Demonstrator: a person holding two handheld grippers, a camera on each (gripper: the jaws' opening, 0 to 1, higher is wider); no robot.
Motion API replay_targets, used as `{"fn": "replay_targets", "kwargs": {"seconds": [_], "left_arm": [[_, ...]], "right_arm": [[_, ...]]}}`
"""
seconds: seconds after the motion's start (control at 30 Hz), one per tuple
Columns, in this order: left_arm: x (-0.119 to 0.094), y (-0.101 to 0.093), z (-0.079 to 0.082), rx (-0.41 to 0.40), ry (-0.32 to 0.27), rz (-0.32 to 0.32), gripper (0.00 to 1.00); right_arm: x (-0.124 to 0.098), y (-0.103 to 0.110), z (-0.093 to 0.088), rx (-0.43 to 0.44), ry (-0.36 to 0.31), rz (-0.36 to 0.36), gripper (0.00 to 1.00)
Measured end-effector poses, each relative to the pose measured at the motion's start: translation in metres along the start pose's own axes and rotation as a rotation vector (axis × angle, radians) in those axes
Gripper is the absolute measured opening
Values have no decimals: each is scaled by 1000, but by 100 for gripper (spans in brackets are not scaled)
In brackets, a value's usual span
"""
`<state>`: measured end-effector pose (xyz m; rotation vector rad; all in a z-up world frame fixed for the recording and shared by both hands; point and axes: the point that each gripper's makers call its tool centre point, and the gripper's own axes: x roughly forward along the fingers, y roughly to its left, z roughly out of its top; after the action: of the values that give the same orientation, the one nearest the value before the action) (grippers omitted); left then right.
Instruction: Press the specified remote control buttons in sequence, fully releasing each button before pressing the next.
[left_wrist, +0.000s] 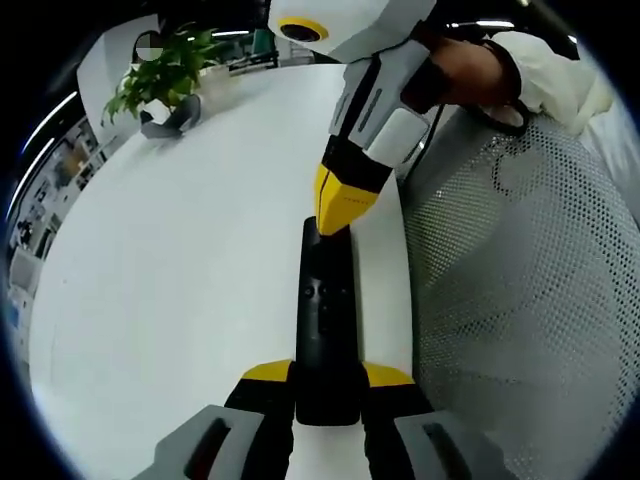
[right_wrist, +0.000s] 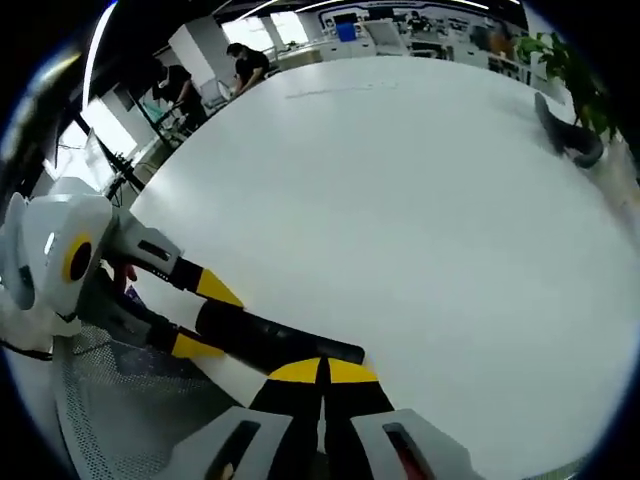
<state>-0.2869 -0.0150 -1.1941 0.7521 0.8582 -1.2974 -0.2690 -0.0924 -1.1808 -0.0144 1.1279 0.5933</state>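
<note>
1. Left gripper view: the left gripper (left_wrist: 327, 385) rises from the bottom centre of the frame, and its yellow-tipped jaws clamp the near end of the black remote control (left_wrist: 326, 320) from both sides.
2. The remote control runs up the middle of the frame, lying along the right-hand edge of the white table (left_wrist: 190, 250).
3. The right gripper (left_wrist: 343, 208) reaches down from the upper centre. Its yellow tip is closed and sits on the far end of the remote control; whether it actually presses a button is hard to make out.
4. A potted plant (left_wrist: 160, 75) stands at the upper left, and a white mesh chair back (left_wrist: 520, 300) covers the right side of the frame.
5. Right gripper view: the right gripper (right_wrist: 322, 375) sits at the bottom centre, its two yellow jaw tips brought together with no gap, right at the end of the remote control (right_wrist: 275, 338).
6. The left gripper (right_wrist: 205, 315) enters from the left edge, its jaws on either side of the remote control's other end.
7. People (right_wrist: 245, 65) stand beyond the table (right_wrist: 400, 200) at the upper left.
</note>
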Motion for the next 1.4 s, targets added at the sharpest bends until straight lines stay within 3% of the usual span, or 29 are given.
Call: {"fn": "replay_targets", "kwargs": {"seconds": [0.23, 0.63, 1.0, 1.4], "left_arm": [[0, 0, 0, -6, -3, 2, 24], [0, 0, 0, -8, -5, 2, 24], [0, 0, 0, -7, -12, 0, 24], [0, 0, 0, -8, -21, -4, 24]], "right_arm": [[3, 4, 4, -79, -11, -23, 0], [8, 15, 3, -124, -2, 16, 0], [7, 14, 2, -139, -9, 11, 0], [8, 13, 3, -96, 43, 18, 0]]}}
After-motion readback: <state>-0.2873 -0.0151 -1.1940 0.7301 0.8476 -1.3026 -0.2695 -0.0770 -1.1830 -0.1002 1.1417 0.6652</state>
